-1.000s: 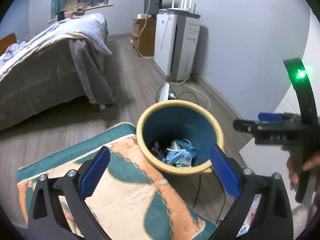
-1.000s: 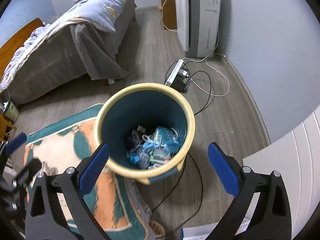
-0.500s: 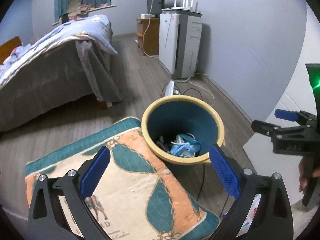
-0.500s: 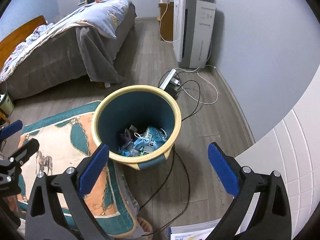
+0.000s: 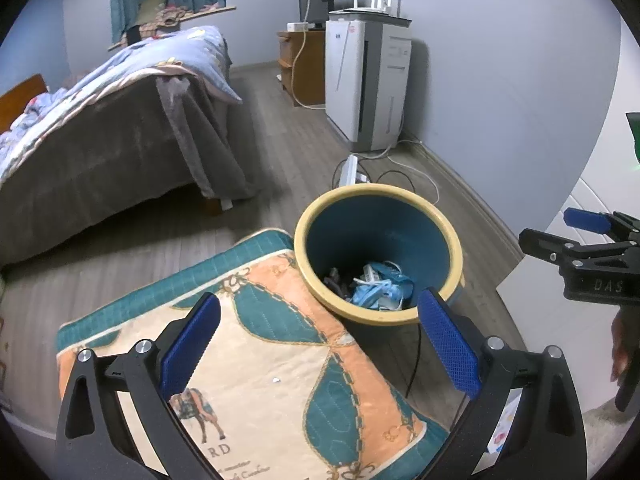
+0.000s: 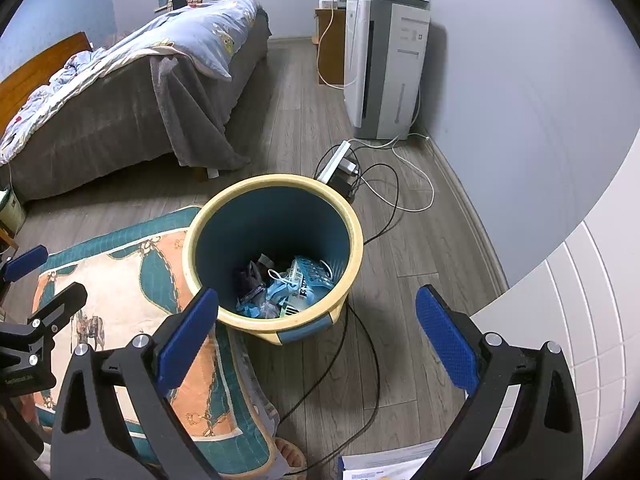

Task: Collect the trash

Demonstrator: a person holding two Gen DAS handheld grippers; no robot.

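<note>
- Far left: bed [image 6: 132,92] under a grey cover and a pale blue quilt [image 6: 200,28], wooden headboard at the frame edge, on grey plank floor [image 6: 288,120].
- Left foreground: quilted mat [image 5: 280,360] in teal, peach and cream with a horse motif, one corner touching the bin's side.
- Over the mat: left gripper [image 5: 320,336], released, blue pads spread wide with nothing between them; also visible at the left edge of the right wrist view [image 6: 34,280], again spread.
- Centre: round trash bin [image 6: 348,216], yellow rim and dark teal inside, standing upright on the floor just beside the mat.
- At the bin's bottom: collected trash [image 6: 288,284], a heap of light blue wrappers, something white and a few dark scraps; individual pieces hard to tell apart.
- Behind the bin: white power strip [image 6: 334,160] with a black adapter, white and black cables [image 6: 400,196] looping over the floor, one black lead running under the bin's near side.
- Further back, against the wall: tall white appliance [image 6: 384,68] with a router on top, wooden cabinet behind it.
- Right of centre: right gripper [image 6: 318,328], released and empty, pads wide apart, held above the bin's near rim; seen from the left wrist view at the right edge [image 5: 576,232].
- Bottom right: printed papers [image 6: 384,464] on the floor, white panelled surface [image 6: 580,320] beside them.
</note>
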